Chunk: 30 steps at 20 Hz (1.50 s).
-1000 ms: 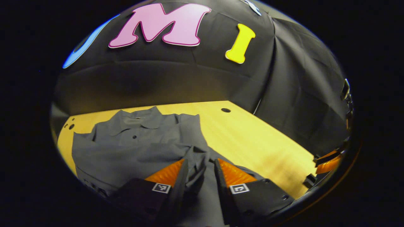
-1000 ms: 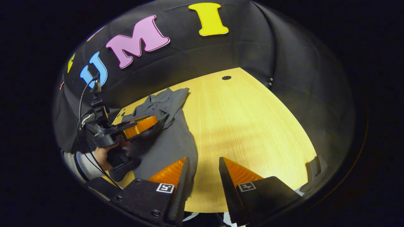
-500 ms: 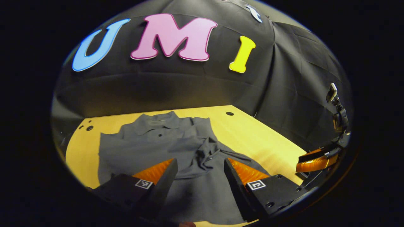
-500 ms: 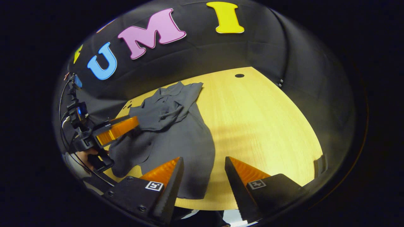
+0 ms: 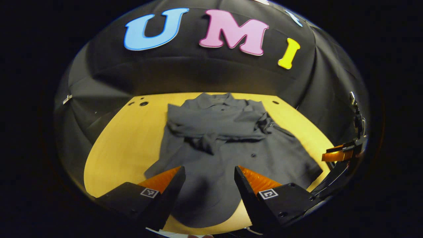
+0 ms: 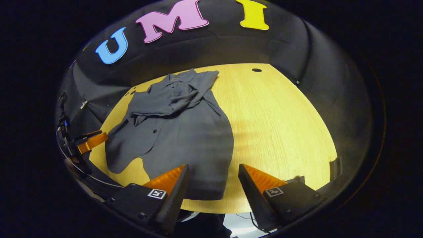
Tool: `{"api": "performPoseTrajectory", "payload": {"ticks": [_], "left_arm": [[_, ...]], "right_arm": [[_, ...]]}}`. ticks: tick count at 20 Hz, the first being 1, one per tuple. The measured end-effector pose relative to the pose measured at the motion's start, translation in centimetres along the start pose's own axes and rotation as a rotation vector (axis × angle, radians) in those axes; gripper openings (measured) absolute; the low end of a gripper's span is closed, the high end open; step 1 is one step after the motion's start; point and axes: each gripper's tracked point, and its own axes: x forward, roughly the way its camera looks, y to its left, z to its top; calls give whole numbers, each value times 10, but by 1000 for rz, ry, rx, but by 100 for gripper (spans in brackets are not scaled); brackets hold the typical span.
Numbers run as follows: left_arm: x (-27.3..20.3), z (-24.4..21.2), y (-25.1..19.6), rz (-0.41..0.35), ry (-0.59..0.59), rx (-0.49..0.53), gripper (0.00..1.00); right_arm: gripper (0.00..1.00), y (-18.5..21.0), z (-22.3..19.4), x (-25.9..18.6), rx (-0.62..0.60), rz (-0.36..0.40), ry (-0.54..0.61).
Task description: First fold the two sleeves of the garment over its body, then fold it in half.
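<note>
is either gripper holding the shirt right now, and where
Nothing is held. The left gripper and the right gripper are both open above the hem end of the shirt, with no cloth between the fingers.

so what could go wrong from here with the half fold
1. The sleeves of the dark grey button-up shirt lie bunched and crossed over the chest, not flat; folding in half may trap wrinkles or pull them loose.
2. The hem sits unevenly on the light wooden table, one corner flaring out, so the halves may not line up.
3. Both the left gripper and right gripper are open above the hem; grabbing just one fabric layer could drag the shirt askew.
</note>
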Motion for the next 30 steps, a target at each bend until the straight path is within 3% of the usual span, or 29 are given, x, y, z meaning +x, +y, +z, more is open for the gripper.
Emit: {"api": "performPoseTrajectory", "payload": {"ticks": [7, 14, 19, 20, 21, 22, 24, 26, 30], "left_arm": [[8, -53, 56, 98, 109, -26, 94], [42, -77, 62, 103, 204, -2, 93], [46, -74, 63, 134, 160, -32, 99], [47, -75, 54, 101, 167, -13, 99], [51, -73, 44, 40, 179, 33, 78], [55, -72, 34, -1, 193, 57, 57], [54, -70, 36, 2, 214, 44, 14], [47, -75, 34, -20, 241, 21, 6], [13, -97, 24, -109, 322, -23, 6]], "right_arm": [[92, -1, -16, 23, -17, -69, 59], [92, -5, -29, 56, -54, -117, 114], [90, 2, -30, 65, -59, -99, 95], [88, 4, -30, 65, -59, -97, 94], [81, 13, -31, 67, -67, -71, 89], [57, 23, -32, 68, -87, -26, 92], [10, 30, -33, 65, -157, -27, 91], [6, 32, -42, 62, -186, -1, 124], [6, 28, -56, 40, -159, 43, 170]]}}
